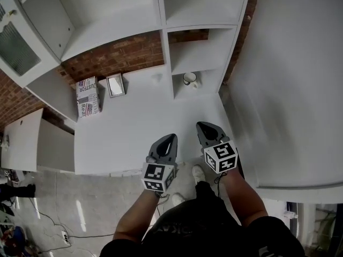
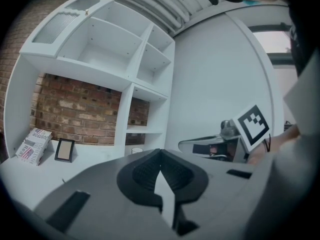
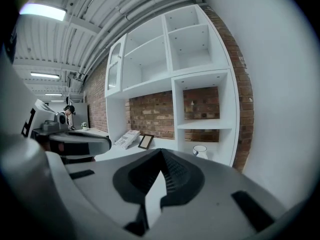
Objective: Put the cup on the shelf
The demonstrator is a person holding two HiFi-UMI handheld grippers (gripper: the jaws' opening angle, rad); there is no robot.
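A white cup (image 1: 189, 79) with a dark rim stands upright in the lowest right compartment of the white shelf unit (image 1: 163, 42). It also shows small in the left gripper view as the cup (image 2: 136, 150), and in the right gripper view as the cup (image 3: 200, 150). My left gripper (image 1: 170, 138) hovers over the front of the white counter (image 1: 134, 127), shut with nothing between its jaws. My right gripper (image 1: 202, 125) sits beside it, also shut and empty. Both point toward the shelf and are well short of the cup.
A printed box (image 1: 88, 96) and a small picture frame (image 1: 115, 84) lean against the brick wall at the back left of the counter. A glass-fronted cabinet door (image 1: 16, 42) is at the far left. A tall white panel (image 1: 289, 90) borders the right.
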